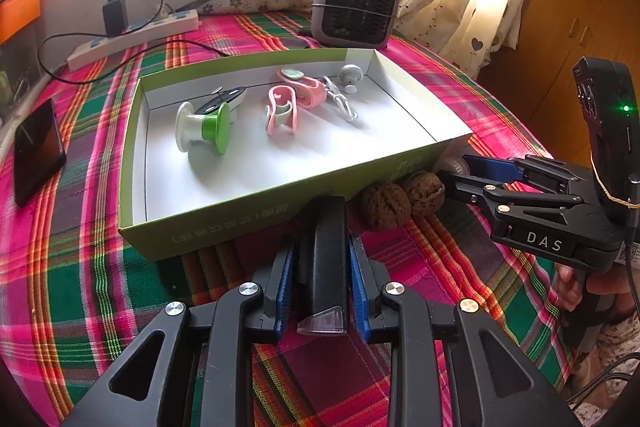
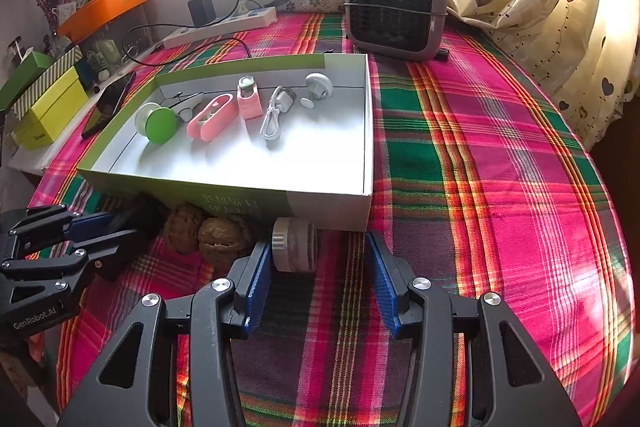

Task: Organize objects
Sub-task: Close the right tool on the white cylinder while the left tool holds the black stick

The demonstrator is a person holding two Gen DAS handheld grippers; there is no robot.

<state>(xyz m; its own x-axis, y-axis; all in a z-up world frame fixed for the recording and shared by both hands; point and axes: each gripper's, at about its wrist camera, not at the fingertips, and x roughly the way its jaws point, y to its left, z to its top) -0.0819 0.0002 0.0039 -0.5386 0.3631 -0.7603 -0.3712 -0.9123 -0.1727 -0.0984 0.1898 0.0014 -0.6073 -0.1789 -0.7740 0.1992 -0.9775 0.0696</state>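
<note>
L tongs (image 1: 320, 291) clamped on a slim black bar-shaped item (image 1: 322, 259), held just short of the box's near wall. R tongs (image 2: 318, 283) apart, nothing btwn them; grey-white roll (image 2: 295, 245) sits just ahead, touching the left pad's tip area. Two walnuts (image 2: 212, 235) lie beside it, against the box (image 2: 370, 131).

Likely step: drop the bar into the box. Lift it clear over the near wall first, aim for the bare white floor in front, away from green spool (image 1: 204, 131) & pink clips (image 1: 282, 111); release low.

Both point steeply down at the plaid-covered bench (image 2: 500, 163), R w/ a hand under its handle.
</note>
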